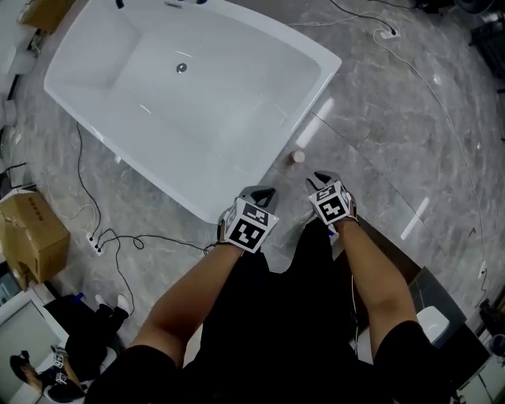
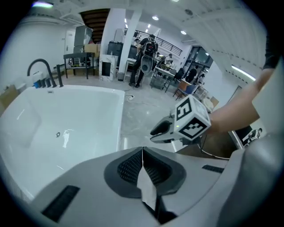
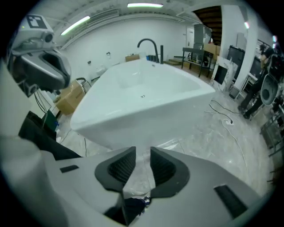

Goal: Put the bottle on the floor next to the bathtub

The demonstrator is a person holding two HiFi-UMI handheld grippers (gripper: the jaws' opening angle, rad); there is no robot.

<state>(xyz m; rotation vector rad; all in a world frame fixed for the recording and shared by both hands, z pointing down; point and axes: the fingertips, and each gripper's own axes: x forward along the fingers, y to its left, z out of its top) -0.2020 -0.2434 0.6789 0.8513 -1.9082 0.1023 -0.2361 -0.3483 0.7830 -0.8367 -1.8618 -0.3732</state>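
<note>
White in colour, one bathtub (image 1: 197,110) stands on the grey marbled floor (image 1: 394,142). One bottle (image 1: 297,157) sits on that floor just beside the tub's outer wall, clear of both tools. Two grippers hover near it, side by side.

Left gripper (image 1: 264,192): jaws pressed together, nothing between them. Right gripper (image 1: 319,181): jaws a narrow gap apart — only floor shows between the pads (image 3: 120,166), which clamp nothing.

Two cardboard boxes are in view: one (image 1: 31,237) at the left and one (image 1: 47,12) by the tub's far corner.
</note>
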